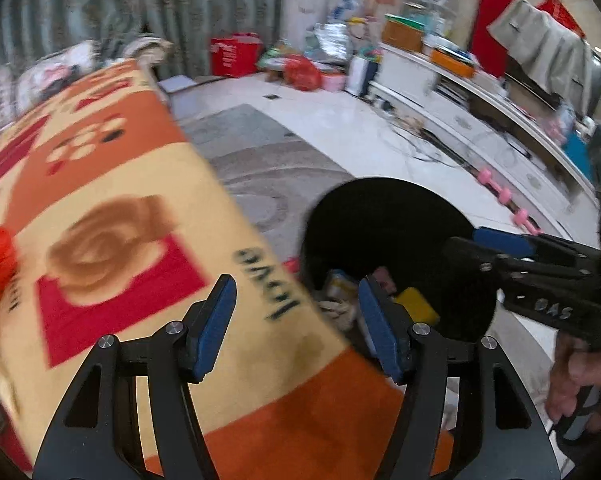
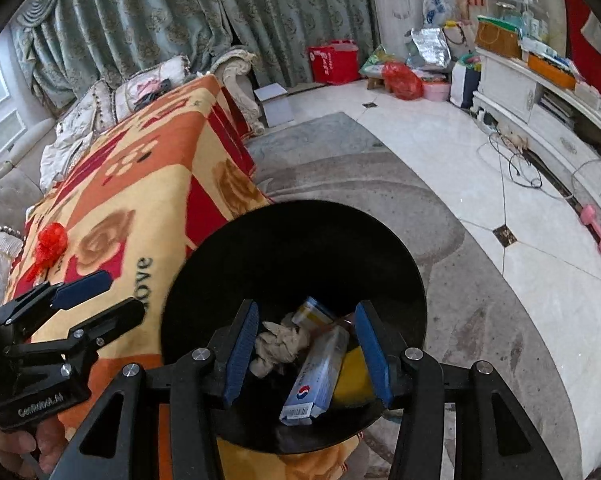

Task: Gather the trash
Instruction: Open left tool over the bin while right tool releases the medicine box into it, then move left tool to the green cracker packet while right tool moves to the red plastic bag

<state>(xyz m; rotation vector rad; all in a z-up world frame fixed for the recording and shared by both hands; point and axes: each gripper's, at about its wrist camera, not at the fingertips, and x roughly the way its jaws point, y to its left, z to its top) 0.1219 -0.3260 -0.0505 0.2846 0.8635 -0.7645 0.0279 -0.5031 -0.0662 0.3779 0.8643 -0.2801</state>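
Two grippers: we see both, one from each wrist view.
Left gripper [image 1: 296, 322]: its jaws stand wide apart with nothing between them, over the edge of the blanket [image 1: 112, 208] on the tabletop.
Right gripper [image 2: 306, 350]: its jaws stand partly apart and grip nothing; we see it poised above the mouth of the black bin [image 2: 292, 248].
Bin: just beside the blanketed tabletop, on the grey rug [image 2: 480, 320].
Trash inside: a crumpled tissue [image 2: 278, 344], a white and blue box [image 2: 320, 372], a smaller box [image 2: 314, 312] and something yellow [image 2: 352, 380] (we cannot tell what it is).
Trash outside: a red crumpled wrapper [image 2: 48, 244] lies on the blanket, well apart from the bin.
Hands: a hand [image 1: 580, 384] holds the right gripper's handle.
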